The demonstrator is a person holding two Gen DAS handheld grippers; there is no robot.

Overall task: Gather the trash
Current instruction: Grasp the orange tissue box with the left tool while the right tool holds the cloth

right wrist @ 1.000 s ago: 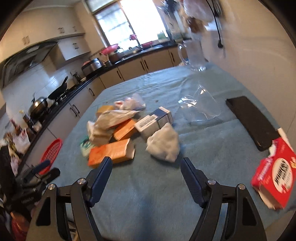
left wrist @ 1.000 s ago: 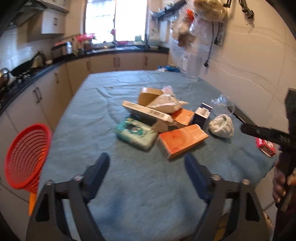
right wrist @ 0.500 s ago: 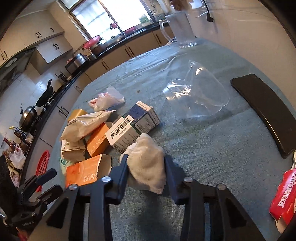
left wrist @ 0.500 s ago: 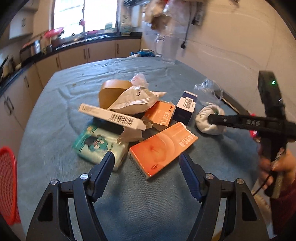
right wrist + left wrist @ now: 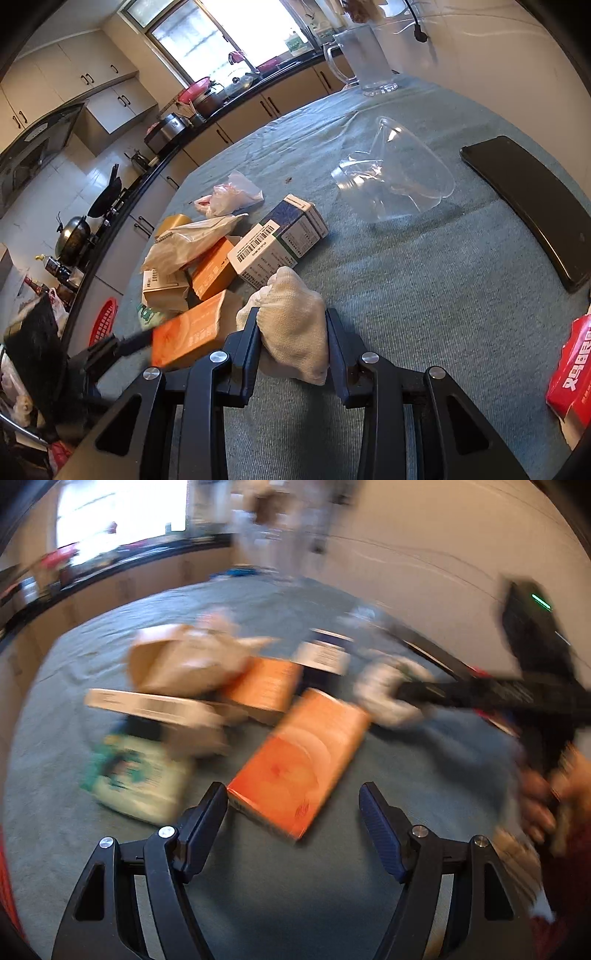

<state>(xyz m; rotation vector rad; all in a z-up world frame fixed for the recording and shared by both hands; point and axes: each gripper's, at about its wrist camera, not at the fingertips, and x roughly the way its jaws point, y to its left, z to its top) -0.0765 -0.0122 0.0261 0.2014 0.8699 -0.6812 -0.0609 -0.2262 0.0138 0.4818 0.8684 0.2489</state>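
Two tools work a cloth-covered surface (image 5: 424,280). The right tool (image 5: 291,332), jaws just closed, clenches a white cloth wad (image 5: 291,325). The left tool (image 5: 291,805), released, brackets an orange box's (image 5: 299,760) near end. Open cloth lies at three o'clock.

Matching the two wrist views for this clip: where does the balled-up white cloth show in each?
Left wrist: the white cloth sits right of centre, blurred, at the tip of the right gripper reaching in from the right.
Right wrist: the cloth is low at centre, pinched in that gripper.
Shared landmark: the large orange box, just left of the cloth in both.
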